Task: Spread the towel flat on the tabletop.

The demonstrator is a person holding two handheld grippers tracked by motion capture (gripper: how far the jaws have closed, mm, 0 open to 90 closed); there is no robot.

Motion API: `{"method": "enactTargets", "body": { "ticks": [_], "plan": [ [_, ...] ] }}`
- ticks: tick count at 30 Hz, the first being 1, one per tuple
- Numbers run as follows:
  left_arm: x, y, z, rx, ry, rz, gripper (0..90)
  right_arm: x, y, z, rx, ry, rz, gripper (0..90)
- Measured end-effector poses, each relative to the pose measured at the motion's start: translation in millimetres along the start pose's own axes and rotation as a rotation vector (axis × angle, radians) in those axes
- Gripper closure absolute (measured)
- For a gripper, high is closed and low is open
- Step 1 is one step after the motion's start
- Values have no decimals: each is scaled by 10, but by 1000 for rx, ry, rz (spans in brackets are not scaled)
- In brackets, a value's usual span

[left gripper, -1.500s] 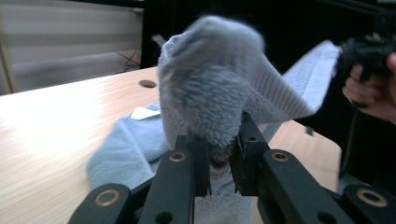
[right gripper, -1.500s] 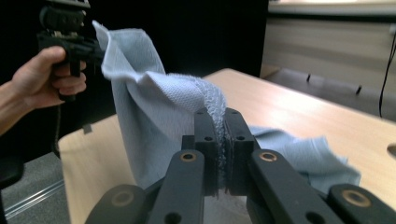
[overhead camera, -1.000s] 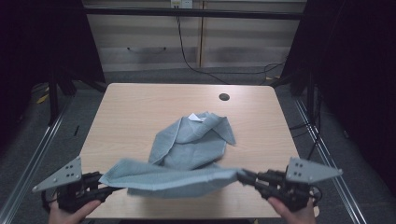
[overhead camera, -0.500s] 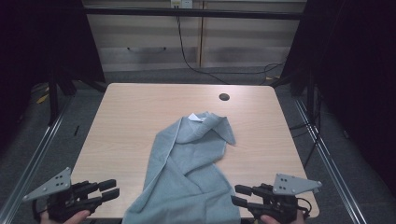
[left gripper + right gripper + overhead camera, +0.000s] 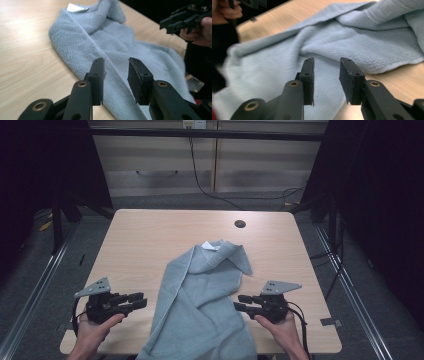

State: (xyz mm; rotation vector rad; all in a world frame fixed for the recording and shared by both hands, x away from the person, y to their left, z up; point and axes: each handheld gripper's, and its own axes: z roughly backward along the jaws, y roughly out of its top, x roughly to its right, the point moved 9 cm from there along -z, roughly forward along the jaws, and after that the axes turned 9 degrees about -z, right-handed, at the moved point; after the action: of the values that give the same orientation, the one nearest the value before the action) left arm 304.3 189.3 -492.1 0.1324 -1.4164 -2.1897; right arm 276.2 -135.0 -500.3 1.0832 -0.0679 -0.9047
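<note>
The towel (image 5: 200, 305) lies rumpled on the worktop (image 5: 150, 235), spilling over its near edge. The left claw (image 5: 136, 301) and right claw (image 5: 241, 302) flank it, each part open and empty, their jaws having just closed slightly.

text: none legible | white tag (image 5: 210, 245) on grey towel (image 5: 200, 305): blank or too small to read | tag place: far end, beyond both grippers | other markings: none readable
</note>
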Motion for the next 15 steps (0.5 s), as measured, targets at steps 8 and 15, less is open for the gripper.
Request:
{"method": "enactTargets", "body": {
  "ticks": [8, 15],
  "plan": [
    [-238, 33, -683, -114, 40, 17, 490, 447, 101, -549, -93, -147, 6, 534],
    [-263, -78, -1095, -242, 80, -31, 455, 552, 42, -915, -179, -208, 34, 545]
  ]
}}
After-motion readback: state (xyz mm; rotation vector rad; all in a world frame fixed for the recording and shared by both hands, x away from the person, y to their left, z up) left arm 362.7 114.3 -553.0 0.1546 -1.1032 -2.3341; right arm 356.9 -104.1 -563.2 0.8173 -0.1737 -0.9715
